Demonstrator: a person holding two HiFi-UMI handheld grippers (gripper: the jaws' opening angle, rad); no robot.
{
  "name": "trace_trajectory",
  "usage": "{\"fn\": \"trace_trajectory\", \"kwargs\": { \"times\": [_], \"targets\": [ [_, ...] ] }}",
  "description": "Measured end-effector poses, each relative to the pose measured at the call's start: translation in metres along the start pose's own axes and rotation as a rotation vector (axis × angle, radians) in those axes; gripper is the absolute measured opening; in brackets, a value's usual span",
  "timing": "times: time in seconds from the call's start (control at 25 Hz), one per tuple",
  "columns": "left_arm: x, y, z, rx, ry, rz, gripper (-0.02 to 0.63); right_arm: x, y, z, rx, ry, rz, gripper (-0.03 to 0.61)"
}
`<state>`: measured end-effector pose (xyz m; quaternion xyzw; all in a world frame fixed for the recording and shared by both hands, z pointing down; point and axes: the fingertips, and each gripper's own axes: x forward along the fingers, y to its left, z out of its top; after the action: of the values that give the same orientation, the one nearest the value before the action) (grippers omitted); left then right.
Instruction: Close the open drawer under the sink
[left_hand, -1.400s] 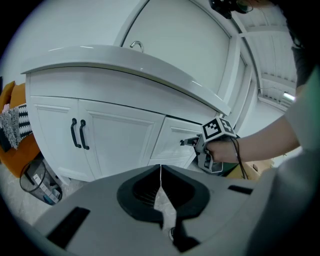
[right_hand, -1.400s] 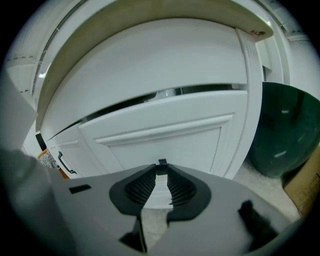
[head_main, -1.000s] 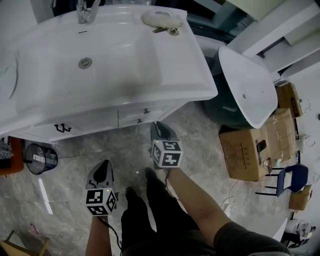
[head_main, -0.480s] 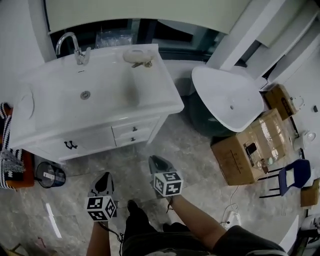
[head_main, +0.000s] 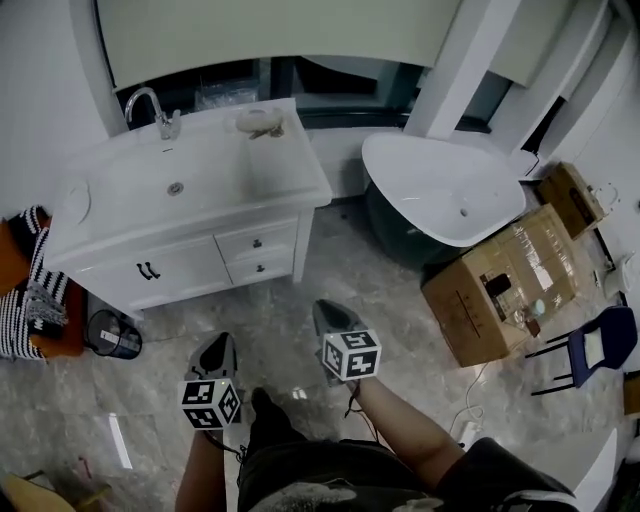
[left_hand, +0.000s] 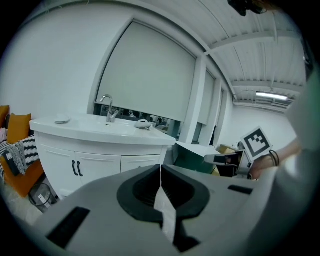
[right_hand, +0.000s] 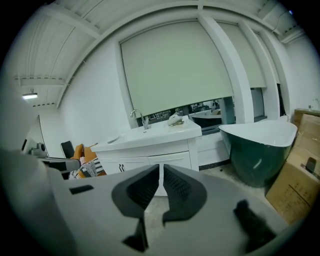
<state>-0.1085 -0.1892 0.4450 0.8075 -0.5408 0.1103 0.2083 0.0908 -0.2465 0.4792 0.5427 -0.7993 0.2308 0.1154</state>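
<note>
The white vanity with its sink (head_main: 175, 185) stands at the upper left. Its two small drawers (head_main: 258, 254) sit flush with the cabinet front, beside the double doors (head_main: 150, 272). Both grippers hang in the air well short of the cabinet, above the tiled floor. My left gripper (head_main: 220, 342) points toward the vanity with its jaws together (left_hand: 160, 167) and nothing between them. My right gripper (head_main: 325, 306) is closing, with a thin slit left between the tips (right_hand: 161, 168) and nothing in it. Past its jaws the drawers (right_hand: 172, 159) look shut.
A dark green bathtub (head_main: 440, 190) with a white rim stands right of the vanity. Cardboard boxes (head_main: 500, 290) and a blue chair (head_main: 595, 350) lie at the right. A small bin (head_main: 113, 335) and an orange seat with striped cloth (head_main: 30, 290) sit left of the cabinet.
Both grippers have drawn back from the vanity and risen; the right one was close to the drawers a second ago. The vanity now looks smaller and farther off.
</note>
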Motion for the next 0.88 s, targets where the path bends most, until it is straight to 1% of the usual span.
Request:
{"fn": "trace_trajectory", "kwargs": {
  "times": [0.2,0.32,0.44,0.64,0.88],
  "targets": [
    [-0.045,-0.06,-0.011,0.027,-0.04,0.015,0.015,-0.069,-0.004,-0.016,-0.023,-0.015,0.059,0.04],
    [-0.071,-0.086,-0.02,0.044,-0.054,0.031,0.015,-0.104,0.001,-0.025,-0.056,-0.023,0.101,0.037],
    [-0.093,-0.111,-0.031,0.046,-0.066,0.049,0.015,-0.135,-0.001,-0.035,-0.073,-0.028,0.123,0.035],
    [-0.121,-0.152,-0.046,0.054,-0.075,0.064,0.015,-0.178,-0.008,-0.057,-0.069,-0.021,0.152,0.034],
    [-0.147,-0.187,-0.058,0.04,-0.081,0.081,0.015,-0.212,-0.005,-0.077,-0.075,-0.005,0.19,0.034]
  ]
}}
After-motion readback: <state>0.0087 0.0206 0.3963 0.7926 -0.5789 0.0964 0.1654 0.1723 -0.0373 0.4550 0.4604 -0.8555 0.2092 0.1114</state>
